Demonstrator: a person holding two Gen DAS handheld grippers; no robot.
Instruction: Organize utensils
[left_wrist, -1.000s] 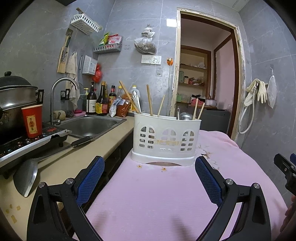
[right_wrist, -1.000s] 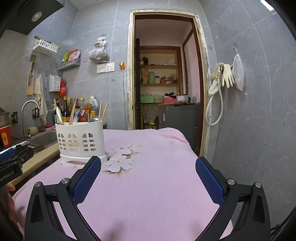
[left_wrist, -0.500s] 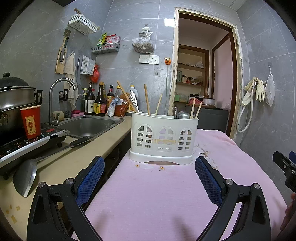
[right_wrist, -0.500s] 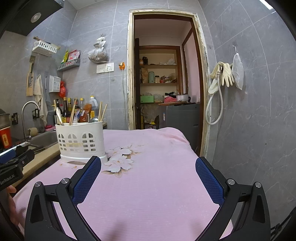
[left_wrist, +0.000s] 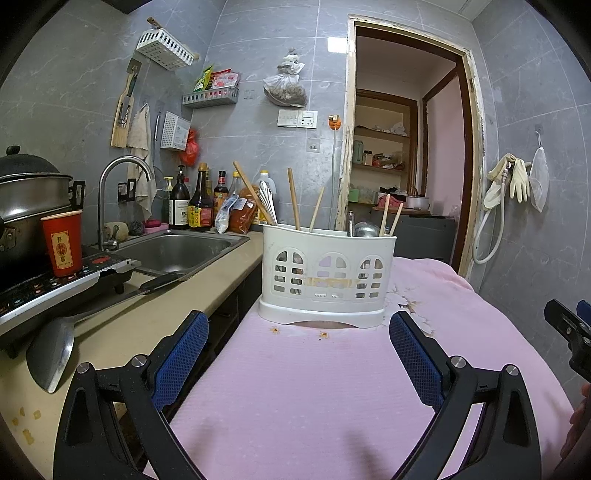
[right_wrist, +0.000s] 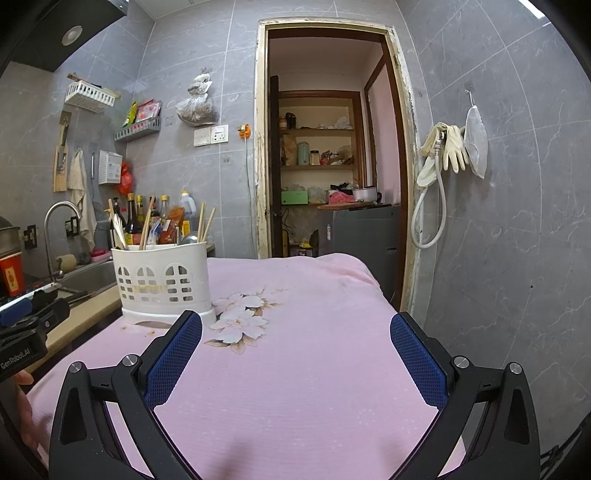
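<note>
Since a second ago your left tongs (left_wrist: 298, 362) have eased slightly nearer the white utensil holder (left_wrist: 327, 275), which stands on the pink cloth (left_wrist: 314, 398) beside the desk (left_wrist: 110, 332). Both pairs are spread and empty; the right tongs (right_wrist: 295, 360) hang well off to its right. Reach high for one chopstick (left_wrist: 294, 201), pinch near its top, lift straight so the holder stays put.

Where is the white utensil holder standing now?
In the left wrist view the utensil holder stands centre frame on the pink cloth, just right of the counter and sink.
</note>
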